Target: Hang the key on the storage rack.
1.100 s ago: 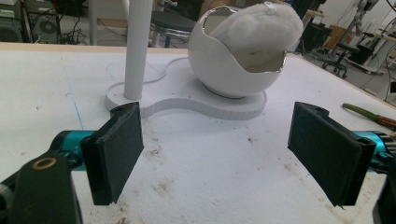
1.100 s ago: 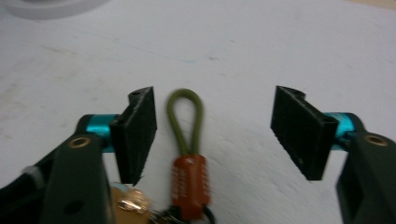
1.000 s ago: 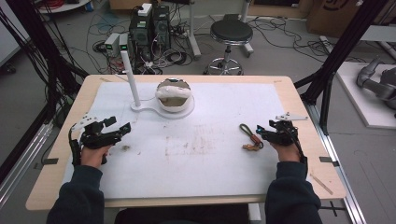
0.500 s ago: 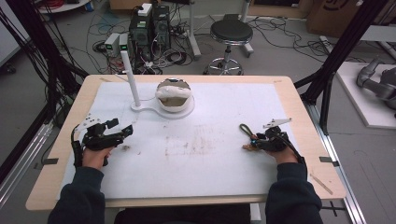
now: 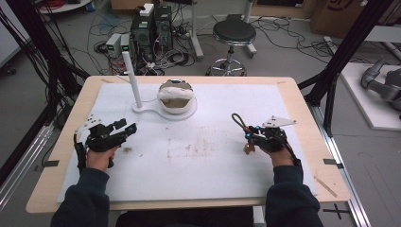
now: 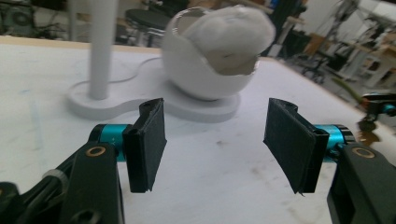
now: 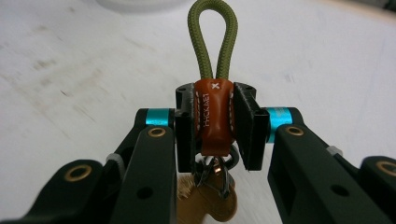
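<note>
A keychain lies in my right gripper [image 7: 213, 100]: a brown leather tab [image 7: 213, 116] with an olive cord loop [image 7: 212, 37] above it and brass keys [image 7: 205, 205] hanging below. The jaws have just been closing, and their pads press the tab from both sides. From above, the cord loop [image 5: 238, 120] sticks out left of the right gripper [image 5: 250, 138], at the table's right. My left gripper [image 5: 125, 126] hovers at the table's left with nothing between its jaws. Those jaws have just been closing but stand apart [image 6: 215, 140], facing the white bowl [image 6: 210, 70].
A white stand holds an upright post [image 5: 132, 78] and a bowl with white stuffing [image 5: 176, 97] at the back middle of the white mat [image 5: 203, 165]. Black frame poles [image 5: 345, 52] flank the table. A stool [image 5: 233, 33] and computers [image 5: 151, 28] stand behind it.
My right gripper moved left to the keychain and shut on its leather tab, so the loop now sticks up. The left gripper's jaws narrowed while that hand stayed in place.
</note>
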